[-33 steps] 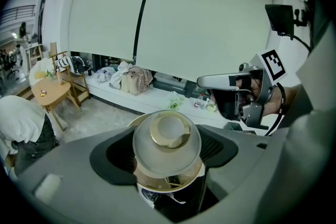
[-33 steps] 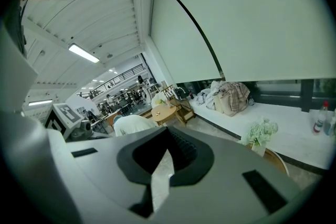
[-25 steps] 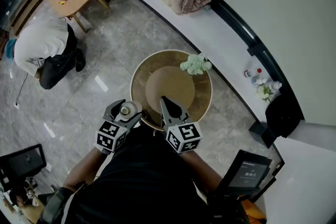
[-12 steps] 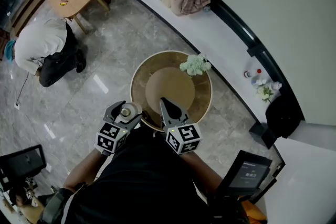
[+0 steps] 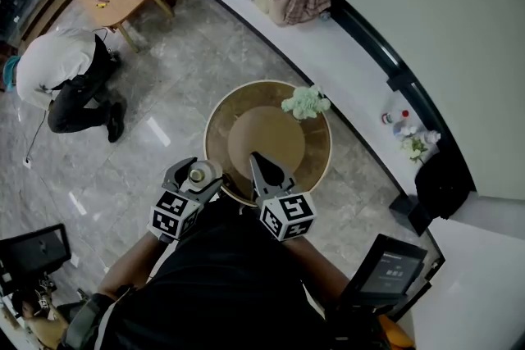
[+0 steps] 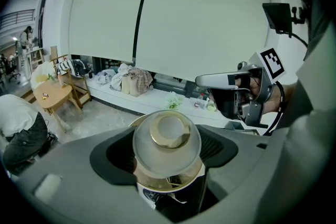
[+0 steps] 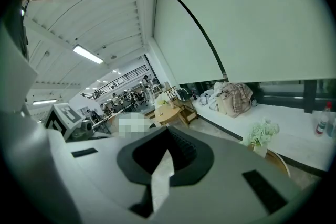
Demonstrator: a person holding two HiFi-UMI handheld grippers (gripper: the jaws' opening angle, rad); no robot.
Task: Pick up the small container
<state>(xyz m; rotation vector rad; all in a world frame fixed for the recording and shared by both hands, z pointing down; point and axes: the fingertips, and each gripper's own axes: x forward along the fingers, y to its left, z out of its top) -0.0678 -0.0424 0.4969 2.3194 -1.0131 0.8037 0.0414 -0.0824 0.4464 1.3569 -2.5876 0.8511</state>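
My left gripper [image 5: 195, 173] jaws squeeze the small container [image 6: 167, 140] at the near edge of the round counter [image 5: 316, 164]. My right gripper [image 5: 259, 161] jaws are closed, empty. If my squeeze loosens, the container could slip and fall.

My left gripper [image 6: 167, 159] has both jaws pressed on the small container [image 6: 167, 138], which has a clear domed lid, a gold knob and a gold rim below. Right gripper [image 6: 202, 80] is at upper right, well apart, with its marker cube showing. Behind: white ledge [image 6: 157, 97] with bags, flower bunch [image 6: 173, 101], wooden side table [image 6: 52, 98], person [image 6: 18, 126] bent over at far left.
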